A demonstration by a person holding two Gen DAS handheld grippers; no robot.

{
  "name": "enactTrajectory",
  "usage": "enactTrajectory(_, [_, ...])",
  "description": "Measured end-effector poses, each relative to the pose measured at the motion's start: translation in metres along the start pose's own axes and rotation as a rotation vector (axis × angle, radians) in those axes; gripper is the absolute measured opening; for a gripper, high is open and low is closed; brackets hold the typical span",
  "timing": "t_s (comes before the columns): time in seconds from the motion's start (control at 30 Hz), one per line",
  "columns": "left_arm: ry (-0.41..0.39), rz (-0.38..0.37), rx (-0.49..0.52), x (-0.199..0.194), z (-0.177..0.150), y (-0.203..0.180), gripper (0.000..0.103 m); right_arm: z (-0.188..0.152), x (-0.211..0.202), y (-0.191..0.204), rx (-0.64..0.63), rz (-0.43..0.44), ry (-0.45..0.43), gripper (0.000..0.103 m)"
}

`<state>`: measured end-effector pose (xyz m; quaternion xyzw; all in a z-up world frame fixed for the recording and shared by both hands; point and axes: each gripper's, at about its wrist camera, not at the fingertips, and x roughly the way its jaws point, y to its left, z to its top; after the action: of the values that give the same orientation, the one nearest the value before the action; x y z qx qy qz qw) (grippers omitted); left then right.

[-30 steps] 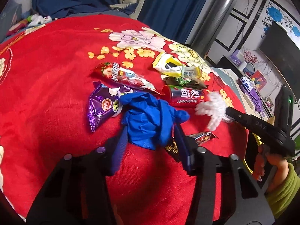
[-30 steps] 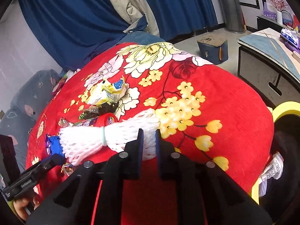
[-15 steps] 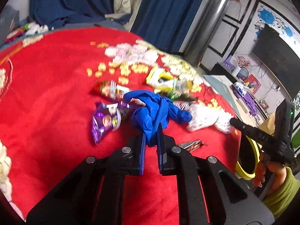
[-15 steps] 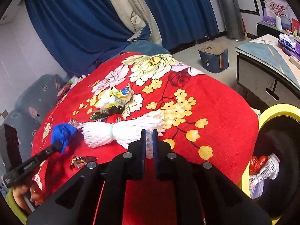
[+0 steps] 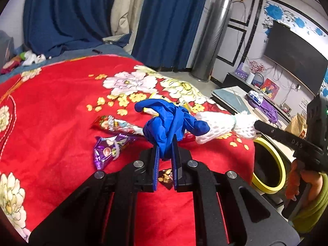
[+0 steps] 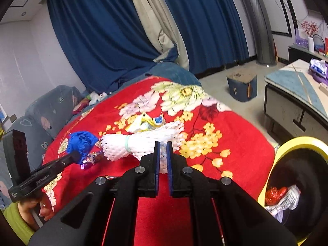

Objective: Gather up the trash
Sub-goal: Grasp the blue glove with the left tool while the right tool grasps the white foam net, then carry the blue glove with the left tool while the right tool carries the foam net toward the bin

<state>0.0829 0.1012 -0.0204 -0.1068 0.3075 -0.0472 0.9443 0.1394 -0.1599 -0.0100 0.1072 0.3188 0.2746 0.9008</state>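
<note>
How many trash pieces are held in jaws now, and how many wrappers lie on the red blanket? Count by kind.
Blue glove, held: 1
White foam net, held: 1
Purple wrapper, lying: 1
Red wrapper, lying: 1
Yellow wrapper, lying: 1
Total: 5

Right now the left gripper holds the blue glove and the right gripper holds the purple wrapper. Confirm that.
Not quite. The left gripper does hold the blue glove, but the right gripper grips the white foam net, as the right wrist view shows; the purple wrapper lies on the blanket.
</note>
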Motion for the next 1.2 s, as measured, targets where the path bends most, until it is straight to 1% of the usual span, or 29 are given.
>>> enactTrajectory(0.27, [-0.020, -0.028, 0.058, -0.006, 0.001, -0.027, 0.006, 0.008, -0.021, -0.004, -0.011, -0.012, -0.047, 0.006])
enactTrajectory(0.4, [-0.032, -0.048, 0.087, -0.007, 0.003, -0.044, 0.006, 0.010, -0.037, -0.010, -0.022, -0.034, -0.079, 0.006])
enactTrajectory(0.67, [-0.038, -0.086, 0.119, -0.002, 0.004, -0.069, 0.005, 0.011, -0.062, -0.031, 0.004, -0.070, -0.122, 0.006])
enactTrajectory(1.2, [-0.027, -0.164, 0.184, 0.012, 0.000, -0.115, 0.005, 0.005, -0.100, -0.079, 0.070, -0.157, -0.175, 0.006])
